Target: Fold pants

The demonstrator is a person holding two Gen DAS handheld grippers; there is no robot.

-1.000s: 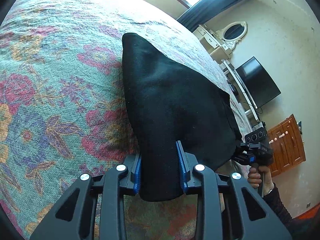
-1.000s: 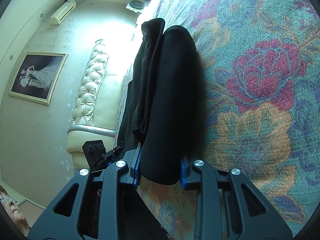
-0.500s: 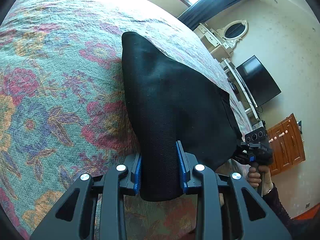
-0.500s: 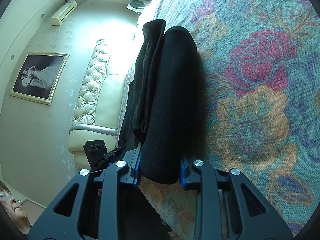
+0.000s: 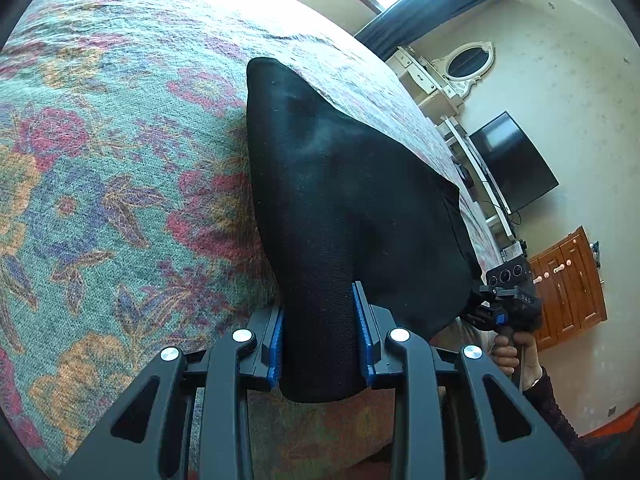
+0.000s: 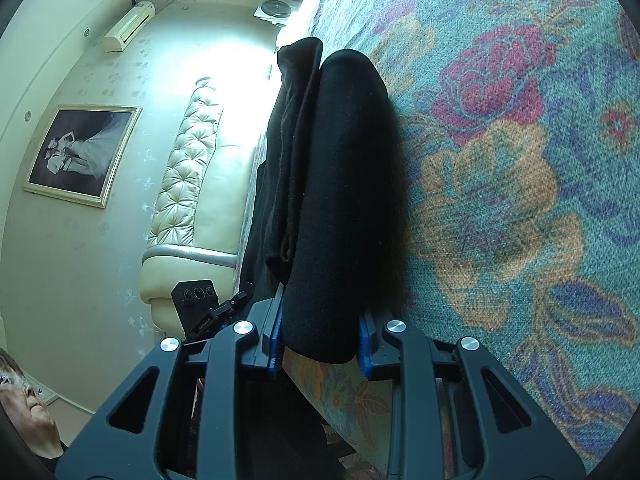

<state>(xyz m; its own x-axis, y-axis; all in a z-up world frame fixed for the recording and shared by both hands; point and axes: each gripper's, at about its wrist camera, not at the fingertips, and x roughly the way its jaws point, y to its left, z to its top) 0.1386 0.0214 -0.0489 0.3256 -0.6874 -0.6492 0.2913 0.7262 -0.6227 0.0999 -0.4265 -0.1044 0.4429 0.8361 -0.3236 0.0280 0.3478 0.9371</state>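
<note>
Pants (image 5: 344, 200) sit clamped in both claws, exactly as half a second and a second earlier: the left claw (image 5: 319, 336) pinches a folded edge of the black cloth between its blue pads (image 5: 365, 336), and the right claw (image 6: 319, 334) grips the rolled fold at the other corner. The grip has not shifted in either view. Outward from the claws, the folded pants (image 6: 340, 184) lie on the floral bedspread (image 5: 112, 184), whose pattern has slid only slightly in the left wrist view, so the cloth has barely moved over the bed. Beyond the bed's edge, the right claw (image 5: 510, 300) shows in the person's hand, near a wooden cabinet (image 5: 572, 292) and a dark television (image 5: 512, 160).
</note>
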